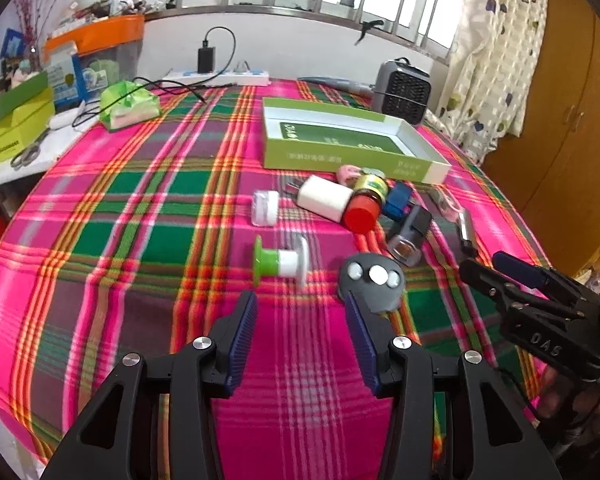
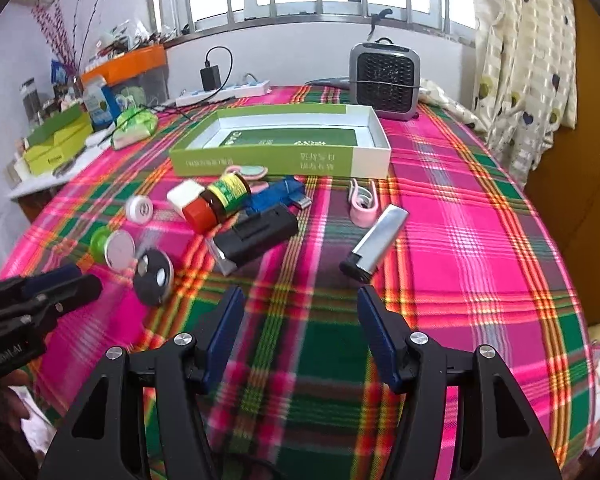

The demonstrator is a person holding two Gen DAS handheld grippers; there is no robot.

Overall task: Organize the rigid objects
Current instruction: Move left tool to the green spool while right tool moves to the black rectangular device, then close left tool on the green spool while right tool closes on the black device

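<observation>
From the left wrist view, the left gripper (image 1: 300, 320) hangs over the plaid cloth (image 1: 140, 240) with its fingers spread wide and nothing between them; the black round remote (image 1: 372, 280) lies just past its right fingertip, and the green-and-white spool (image 1: 282, 262) lies a little beyond the left one. Further on sits a cluster: a white block (image 1: 326, 198), a brown jar with a red lid (image 1: 366, 204), a blue piece (image 1: 398, 200) and a black-and-grey device (image 1: 410, 236), all just in front of the green open box (image 1: 352, 140), which looks empty of loose items. The right gripper (image 1: 496, 270) shows at the right edge. From the right wrist view, the right gripper (image 2: 300, 312) is likewise open and empty, aimed at bare cloth between the black device (image 2: 260, 232) and the silver lighter (image 2: 376, 244); a pink clip (image 2: 364, 204) lies nearer the box (image 2: 280, 160). I judge that no piece is yet picked: the step is choosing and approaching, and next each hand must lower over one item, close squarely on it, and carry it to the box. The room beyond holds a small heater (image 2: 384, 76), a power strip (image 2: 224, 94), a barred window and a patterned curtain (image 2: 520, 60).
</observation>
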